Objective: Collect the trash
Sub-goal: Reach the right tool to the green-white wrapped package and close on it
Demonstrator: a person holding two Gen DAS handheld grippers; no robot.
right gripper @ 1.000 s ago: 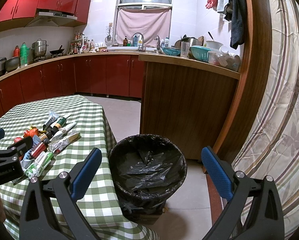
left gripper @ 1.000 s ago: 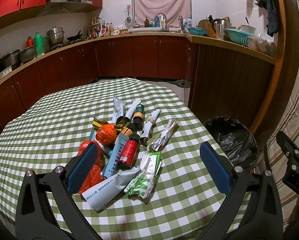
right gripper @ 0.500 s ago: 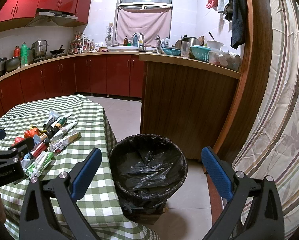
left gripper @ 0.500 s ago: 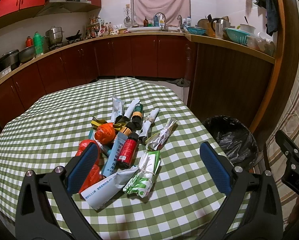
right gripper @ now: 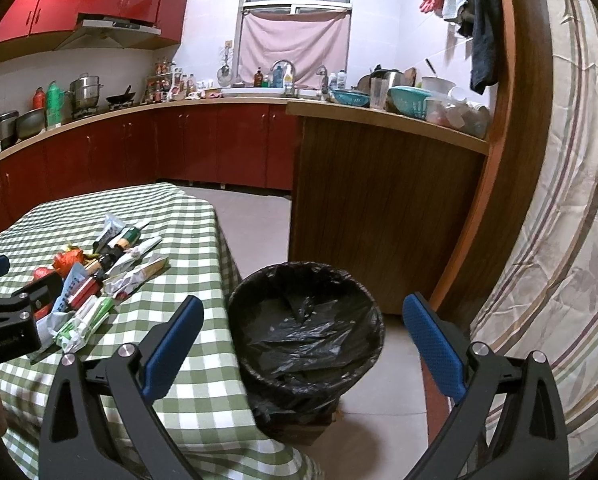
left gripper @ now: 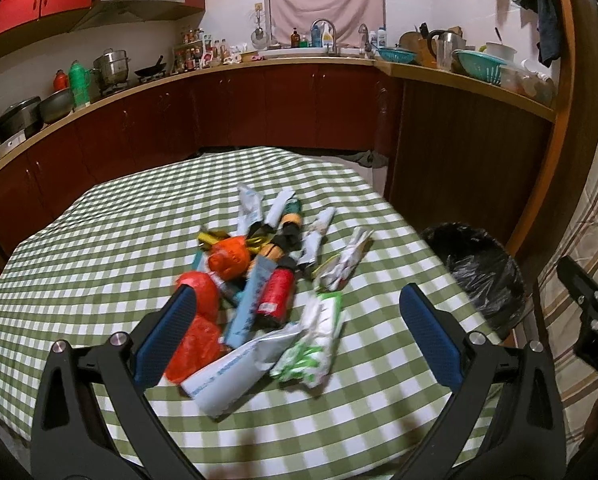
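Claws spread wide and gripping nothing, both of them: the left claw (left gripper: pixel 297 330) hangs over the near end of a litter heap on the checked counter (left gripper: pixel 99 248), while the right claw (right gripper: pixel 303 344) hovers above the bin (right gripper: pixel 305 320), which stands on the floor just beside the counter's edge with its black liner open and seemingly bare of trash.

Nothing appears collected yet, so the first pickup is likely the step in hand. It would go best by taking an outlying piece first. The green-and-white wrapper (left gripper: pixel 315 344) and the white packet (left gripper: pixel 239 368) lie nearest, between the left fingers (left gripper: pixel 167 336). Closing across a wrapper's narrow width, low against the cloth, should stop it sliding out. Thin film may crumple or drag its neighbours, since the pieces overlap.

Counted in the left view: two orange bags, one (left gripper: pixel 229 256) further back and one (left gripper: pixel 195 332) partly behind the finger; one red can (left gripper: pixel 275 292); one blue tube (left gripper: pixel 251 300); roughly two dark bottles; several pale wrappers and tubes at the far side, too tangled for a sure tally. One bin. Two claws.
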